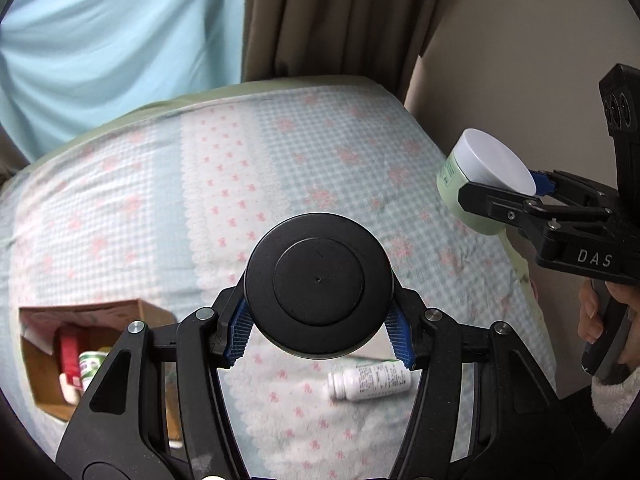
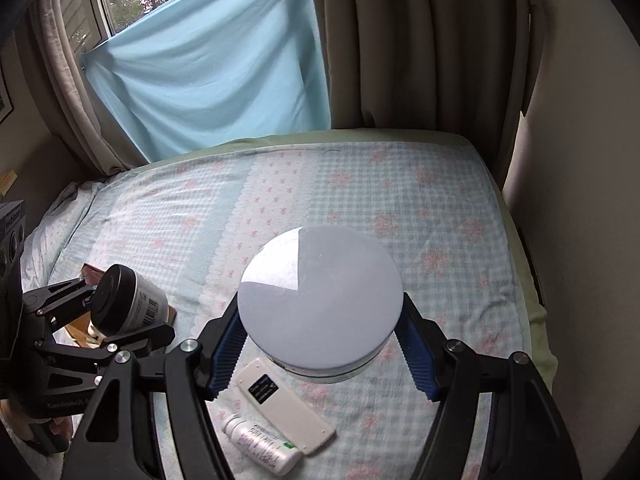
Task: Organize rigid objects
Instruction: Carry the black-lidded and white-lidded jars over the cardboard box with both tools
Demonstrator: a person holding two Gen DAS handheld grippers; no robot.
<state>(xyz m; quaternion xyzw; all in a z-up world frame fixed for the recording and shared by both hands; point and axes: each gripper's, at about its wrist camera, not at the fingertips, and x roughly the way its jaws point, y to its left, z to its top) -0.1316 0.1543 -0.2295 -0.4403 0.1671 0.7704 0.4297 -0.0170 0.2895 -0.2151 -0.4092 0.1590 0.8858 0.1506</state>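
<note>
In the left wrist view my left gripper is shut on a jar with a black lid, its blue pads pressing both sides. From the right wrist view this jar has a white label. My right gripper is shut on a pale green jar with a white lid; that jar also shows at the right of the left wrist view. Both jars hang above the bed. An open cardboard box lies at lower left with a red item and a green-labelled bottle inside.
A white bottle and a white remote lie on the checked blanket below the grippers. Brown curtains and a blue cloth hang behind the bed. A wall runs along its right edge. A hand holds the right gripper's handle.
</note>
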